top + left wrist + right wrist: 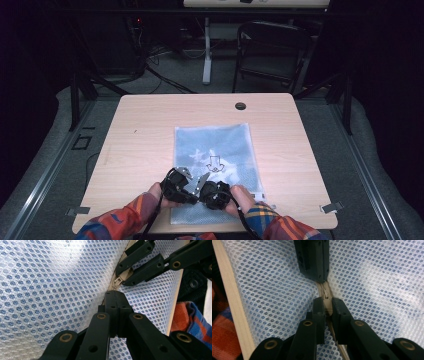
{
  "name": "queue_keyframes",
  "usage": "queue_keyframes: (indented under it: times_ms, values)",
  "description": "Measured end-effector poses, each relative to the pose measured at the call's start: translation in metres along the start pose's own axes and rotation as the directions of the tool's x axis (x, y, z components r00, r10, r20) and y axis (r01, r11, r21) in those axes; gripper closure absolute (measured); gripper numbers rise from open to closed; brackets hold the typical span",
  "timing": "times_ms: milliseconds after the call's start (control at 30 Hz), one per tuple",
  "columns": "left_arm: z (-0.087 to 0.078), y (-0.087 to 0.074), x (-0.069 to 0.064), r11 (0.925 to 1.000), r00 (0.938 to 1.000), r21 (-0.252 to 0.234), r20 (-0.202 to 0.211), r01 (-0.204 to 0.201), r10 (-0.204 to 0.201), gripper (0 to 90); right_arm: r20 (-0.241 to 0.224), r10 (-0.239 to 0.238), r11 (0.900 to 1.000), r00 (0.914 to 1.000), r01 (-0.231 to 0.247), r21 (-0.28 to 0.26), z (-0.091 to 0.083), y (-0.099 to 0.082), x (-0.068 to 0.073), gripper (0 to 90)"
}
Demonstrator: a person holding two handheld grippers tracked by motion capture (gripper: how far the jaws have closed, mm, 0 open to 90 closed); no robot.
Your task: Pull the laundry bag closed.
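A white mesh bag (215, 145) with blue cloth inside lies flat on the wooden table (145, 130), its zipper at the near end. In the left gripper view my left gripper (115, 293) is shut on the bag's zipper seam, with mesh (50, 290) bunched on both sides. Just beyond it the right gripper's fingers (140, 270) hold the beige zipper pull (117, 282). In the right gripper view my right gripper (327, 301) is shut on that zipper pull (326, 293), facing the left gripper's fingers (313, 260). From above, both grippers meet tip to tip over the bag's near edge.
The table's near edge (235, 312) runs close beside the grippers. A round cable hole (240, 106) sits at the table's far side. A dark chair (272, 50) and a desk leg (206, 50) stand behind. Plaid sleeves (130, 220) enter from below.
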State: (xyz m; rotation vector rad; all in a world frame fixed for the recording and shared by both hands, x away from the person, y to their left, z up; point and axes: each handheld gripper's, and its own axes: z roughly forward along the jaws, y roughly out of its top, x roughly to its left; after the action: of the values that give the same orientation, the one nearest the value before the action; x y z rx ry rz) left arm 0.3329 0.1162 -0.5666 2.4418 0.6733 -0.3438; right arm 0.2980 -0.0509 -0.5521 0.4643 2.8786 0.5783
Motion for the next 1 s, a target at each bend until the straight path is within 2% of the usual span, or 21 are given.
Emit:
queue_keyframes:
  times_ms: [700,1000]
  values:
    - [-0.0004,-0.0002,-0.0003,0.9999,0.9999,0.005,-0.004,-0.013,0.013,90.0,0.004,0.0,1.0,1.0,0.0,-0.007,-0.0028,-0.0058,-0.0013,82.3]
    - [-0.0005,-0.0003,-0.0007,0.9999,0.9999,0.005,-0.009,-0.014,0.014,90.0,0.007,-0.002,1.0,1.0,0.002,0.005,-0.0045,-0.0082,-0.0025,82.3]
